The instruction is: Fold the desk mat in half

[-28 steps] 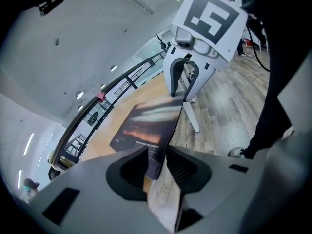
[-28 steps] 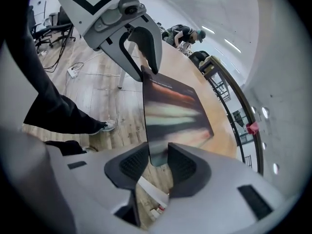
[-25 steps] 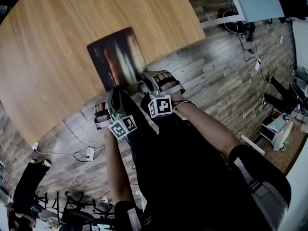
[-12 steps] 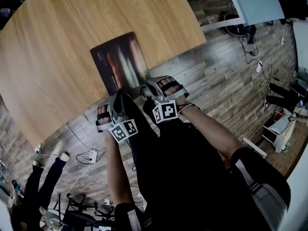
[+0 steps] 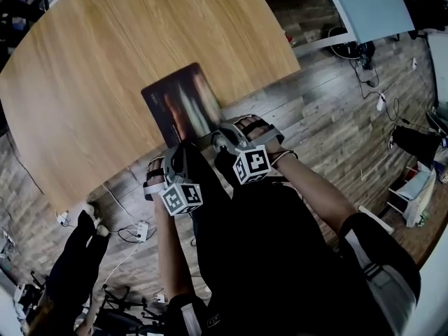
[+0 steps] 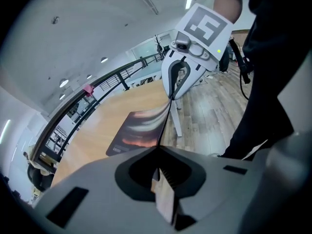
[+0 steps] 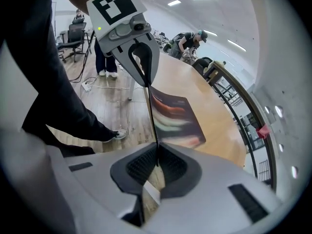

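1. At the table's near edge, the left gripper [image 5: 174,148] has its jaws pressed together on the near border of the mat [image 5: 183,102]. Its own view shows the thin edge pinched between the pads.
2. Just beside it, the right gripper [image 5: 218,133] is clamped on the same border, toward its right end. In both gripper views the border runs as a straight dark line from one gripper to the other.
3. The left hand [image 5: 155,177] wraps its handle low and to the left, with the marker cube facing up.
4. The right hand [image 5: 255,127] wraps its handle a little farther forward, with its cube also facing up.
5. Both forearms are bare and reach forward from the body. The left runs nearly straight ahead, and the right comes in at an angle from the right.
6. The mat curls up from the table [image 5: 91,68] to the jaws along its near border. The rest of the mat lies flat on the wood, and its face is dark with reddish and pale streaks.
7. The table is light wood with a rounded outline, and the mat sits close to the person's side of it.
8. Beyond the table is the plank floor [image 5: 336,117]. A power strip [image 5: 140,228] and cables lie on it at the left.
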